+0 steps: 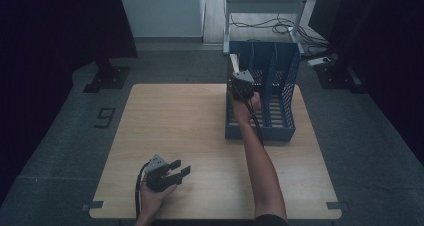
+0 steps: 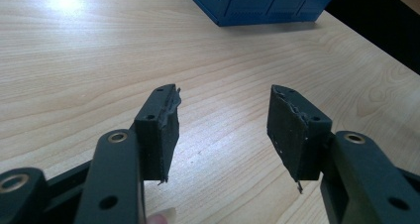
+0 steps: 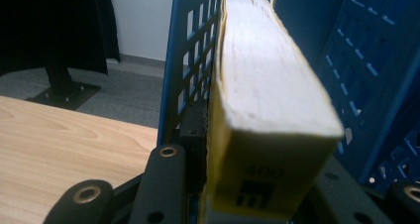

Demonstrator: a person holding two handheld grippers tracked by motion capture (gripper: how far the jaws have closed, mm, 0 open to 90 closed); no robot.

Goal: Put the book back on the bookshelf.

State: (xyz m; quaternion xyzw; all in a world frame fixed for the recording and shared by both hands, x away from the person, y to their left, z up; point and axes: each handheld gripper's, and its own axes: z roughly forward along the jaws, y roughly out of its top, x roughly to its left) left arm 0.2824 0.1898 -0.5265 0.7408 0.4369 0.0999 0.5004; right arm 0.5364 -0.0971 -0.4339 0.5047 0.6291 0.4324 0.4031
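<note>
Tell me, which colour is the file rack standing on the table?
The file rack is blue, with perforated walls. The high view shows it best.

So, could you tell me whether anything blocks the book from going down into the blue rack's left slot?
Nothing visible does. The right gripper holds the book upright against the perforated outer wall of the blue file rack; the slot bottom is hidden.

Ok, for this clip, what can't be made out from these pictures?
- Book cover: right gripper view shows its page edges; label print is blurred.
- Right gripper jaws: high view, hidden by hand and blue file rack.
- File rack's compartments: high view, too dark to read contents.
- Left gripper: open; rack cut off at top edge.
</note>
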